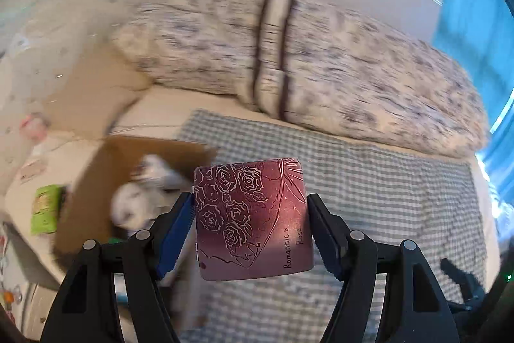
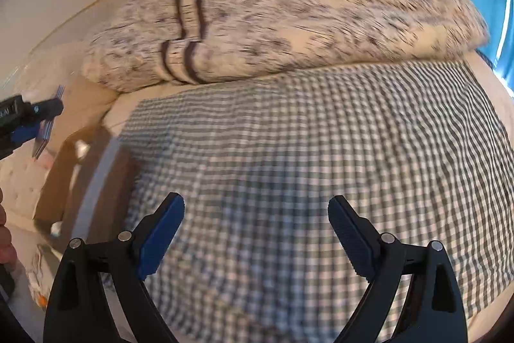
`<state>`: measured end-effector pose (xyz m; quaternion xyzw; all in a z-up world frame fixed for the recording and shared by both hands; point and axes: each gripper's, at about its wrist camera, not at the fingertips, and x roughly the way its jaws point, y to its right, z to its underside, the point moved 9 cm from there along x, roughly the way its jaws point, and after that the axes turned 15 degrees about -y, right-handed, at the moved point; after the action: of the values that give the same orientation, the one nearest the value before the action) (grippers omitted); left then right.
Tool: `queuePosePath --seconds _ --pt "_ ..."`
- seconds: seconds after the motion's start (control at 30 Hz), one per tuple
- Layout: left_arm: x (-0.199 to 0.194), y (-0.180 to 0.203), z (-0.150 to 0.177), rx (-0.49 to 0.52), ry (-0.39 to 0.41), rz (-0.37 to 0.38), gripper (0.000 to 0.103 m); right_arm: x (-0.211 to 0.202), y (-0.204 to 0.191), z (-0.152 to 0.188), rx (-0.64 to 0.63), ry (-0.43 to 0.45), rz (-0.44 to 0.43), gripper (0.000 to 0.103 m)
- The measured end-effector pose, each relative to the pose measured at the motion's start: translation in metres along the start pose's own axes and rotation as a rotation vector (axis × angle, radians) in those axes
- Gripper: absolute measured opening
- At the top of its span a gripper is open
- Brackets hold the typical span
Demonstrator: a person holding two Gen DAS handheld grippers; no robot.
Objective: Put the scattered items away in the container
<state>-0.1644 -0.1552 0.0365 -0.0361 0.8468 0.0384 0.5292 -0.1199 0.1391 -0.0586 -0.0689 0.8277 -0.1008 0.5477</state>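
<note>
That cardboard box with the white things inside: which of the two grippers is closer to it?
Left. The left gripper, shut on a rose-patterned tin, hangs beside the cardboard box. The right gripper is open over the checked cloth, farther away.

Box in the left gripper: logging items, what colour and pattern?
Dark rose-pink box with outlined roses, clearest in the left wrist view.

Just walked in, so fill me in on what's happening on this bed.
A person is tidying loose items into a cardboard box at the edge of the bed, working with a handheld gripper in each hand. The left gripper has its jaws closed on a dark red tin printed with roses, held in the air above the checked blanket, right beside the box. White items already lie in the box. The right gripper is open and empty over the blanket.
</note>
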Motion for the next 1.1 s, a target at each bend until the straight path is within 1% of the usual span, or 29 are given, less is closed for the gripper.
queuePosePath --seconds 0.1,0.2,0.27,0.4,0.47,0.5,0.53,0.63,0.7,0.8,0.93,1.03,1.1 --pt "0.010 -0.049 0.010 -0.055 -0.022 -0.023 0.072 0.000 -0.035 0.005 -0.043 -0.002 0.007 0.091" --pt "0.024 -0.088 0.019 -0.096 -0.044 -0.063 0.072 0.002 -0.075 0.009 -0.095 -0.006 -0.012 0.091" --pt "0.036 -0.106 0.026 -0.109 -0.061 -0.083 0.072 0.004 -0.108 0.008 -0.147 -0.004 -0.005 0.091" --pt "0.058 -0.129 0.037 -0.123 -0.098 -0.079 0.073 0.013 -0.165 0.011 -0.230 -0.006 -0.009 0.091" --pt "0.071 -0.137 0.039 -0.129 -0.114 -0.096 0.080 0.022 -0.185 0.015 -0.256 -0.014 -0.013 0.091" --pt "0.075 -0.139 0.039 -0.132 -0.112 -0.105 0.092 0.027 -0.191 0.017 -0.267 -0.020 -0.014 0.091" --pt "0.076 -0.141 0.040 -0.135 -0.100 -0.118 0.097 0.032 -0.197 0.019 -0.274 -0.030 -0.012 0.091" --pt "0.073 -0.141 0.040 -0.140 -0.053 -0.128 0.099 0.044 -0.200 0.020 -0.276 -0.053 0.002 0.091" --pt "0.070 -0.136 0.038 -0.138 -0.045 -0.122 0.099 0.045 -0.195 0.022 -0.265 -0.053 0.014 0.091" --pt "0.058 -0.118 0.035 -0.118 -0.016 -0.121 0.099 0.039 -0.181 0.018 -0.240 -0.037 0.032 0.091" --pt "0.029 -0.078 0.032 -0.070 0.048 -0.091 0.099 0.013 -0.149 0.012 -0.188 0.007 0.050 0.091" --pt "0.000 -0.039 0.037 -0.027 0.116 -0.039 0.103 -0.013 -0.125 0.008 -0.148 0.051 0.053 0.091" --pt "-0.018 -0.014 0.041 -0.002 0.175 -0.015 0.103 -0.033 -0.108 0.006 -0.132 0.079 0.068 0.091"
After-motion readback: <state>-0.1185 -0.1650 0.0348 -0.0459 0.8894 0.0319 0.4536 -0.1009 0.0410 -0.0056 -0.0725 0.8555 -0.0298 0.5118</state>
